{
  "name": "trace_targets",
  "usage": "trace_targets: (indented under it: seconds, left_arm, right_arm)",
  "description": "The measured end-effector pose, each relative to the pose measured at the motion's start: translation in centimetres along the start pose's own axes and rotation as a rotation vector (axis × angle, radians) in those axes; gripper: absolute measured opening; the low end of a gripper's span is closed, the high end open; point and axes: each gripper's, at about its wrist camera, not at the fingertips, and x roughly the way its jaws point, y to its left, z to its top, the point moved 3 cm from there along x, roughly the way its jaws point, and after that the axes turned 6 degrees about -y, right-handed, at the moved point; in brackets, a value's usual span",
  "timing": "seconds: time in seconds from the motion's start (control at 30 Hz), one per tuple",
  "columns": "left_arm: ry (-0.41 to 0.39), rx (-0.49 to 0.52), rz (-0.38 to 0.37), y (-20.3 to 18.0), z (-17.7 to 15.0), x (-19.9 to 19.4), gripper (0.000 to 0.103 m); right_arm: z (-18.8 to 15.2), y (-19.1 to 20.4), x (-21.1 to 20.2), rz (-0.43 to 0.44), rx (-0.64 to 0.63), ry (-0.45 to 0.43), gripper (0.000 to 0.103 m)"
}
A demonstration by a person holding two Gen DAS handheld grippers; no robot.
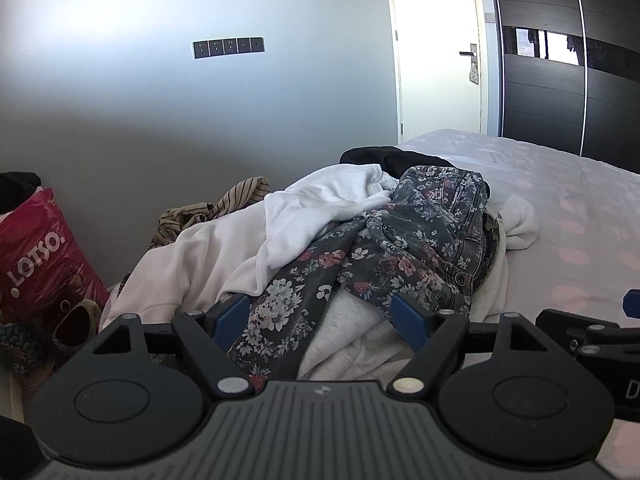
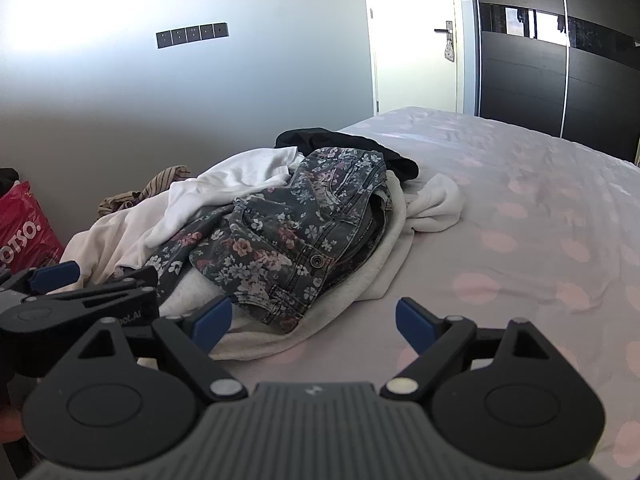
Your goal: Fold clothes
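Note:
A heap of clothes lies on the bed's left side. On top are grey floral jeans [image 1: 404,240] [image 2: 288,236], with a white shirt [image 1: 320,208] [image 2: 224,188], a cream sweatshirt [image 1: 192,264] [image 2: 384,252], a black garment [image 1: 396,158] [image 2: 344,148] and a striped top [image 1: 224,208] [image 2: 152,188] around them. My left gripper [image 1: 320,316] is open, its blue pads either side of a floral jeans leg, not closed on it. My right gripper [image 2: 314,322] is open over the sweatshirt's near edge, holding nothing. Each gripper shows at the edge of the other's view.
The bed sheet [image 2: 520,208] is pale with pink dots and stretches bare to the right. A red LOTSO bag [image 1: 36,264] stands on the floor at left by the grey wall. A white door [image 1: 440,48] and dark wardrobe [image 1: 560,92] are behind the bed.

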Motion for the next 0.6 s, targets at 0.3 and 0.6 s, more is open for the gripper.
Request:
trace_targets:
  seconds: [0.3,0.6]
  left_arm:
    - [0.008,0.028,-0.02,-0.1,-0.7,0.0,0.078]
    - [0.052,0.014,-0.006,-0.4,-1.0,0.1,0.078]
  right_arm:
    - [-0.8,0.3,0.1,0.001,-0.025,0.001,0.091]
    - [-1.1,0.5,0.1,0.0,-0.032,-0.002,0.091]
